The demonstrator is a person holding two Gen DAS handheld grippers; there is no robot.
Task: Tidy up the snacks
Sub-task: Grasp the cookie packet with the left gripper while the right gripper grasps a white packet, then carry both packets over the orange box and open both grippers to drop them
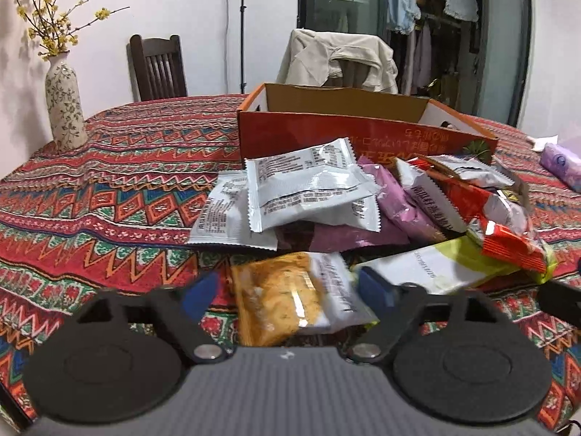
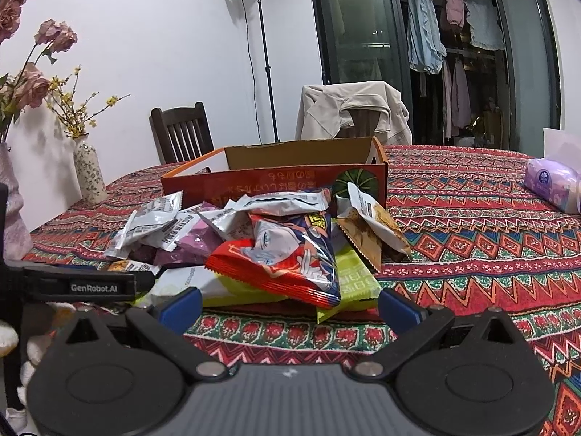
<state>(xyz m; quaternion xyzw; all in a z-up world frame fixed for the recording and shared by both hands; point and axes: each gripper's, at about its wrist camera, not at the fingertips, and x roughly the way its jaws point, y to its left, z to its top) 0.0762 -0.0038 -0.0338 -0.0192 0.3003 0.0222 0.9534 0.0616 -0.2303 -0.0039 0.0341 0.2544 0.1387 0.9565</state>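
Observation:
A pile of snack packets lies on the patterned tablecloth in front of an open orange cardboard box (image 1: 326, 134), also in the right wrist view (image 2: 276, 181). My left gripper (image 1: 287, 287) is open, its blue pads on either side of a yellow snack packet (image 1: 279, 298) at the pile's near edge. Behind it lie silver packets (image 1: 308, 185), purple packets (image 1: 395, 196) and a red packet (image 1: 508, 239). My right gripper (image 2: 290, 305) is open and empty, just short of a red and blue packet (image 2: 290, 258) lying on a yellow-green packet (image 2: 348, 283). A brown packet (image 2: 370, 229) leans at the pile's right.
A flowered vase (image 1: 63, 105) stands at the table's left, also in the right wrist view (image 2: 89, 174). A purple tissue pack (image 2: 552, 181) lies at the far right. Two chairs (image 2: 181, 134) stand behind the table, one draped with a jacket (image 2: 352, 112). The left gripper's body (image 2: 80, 287) shows at the left.

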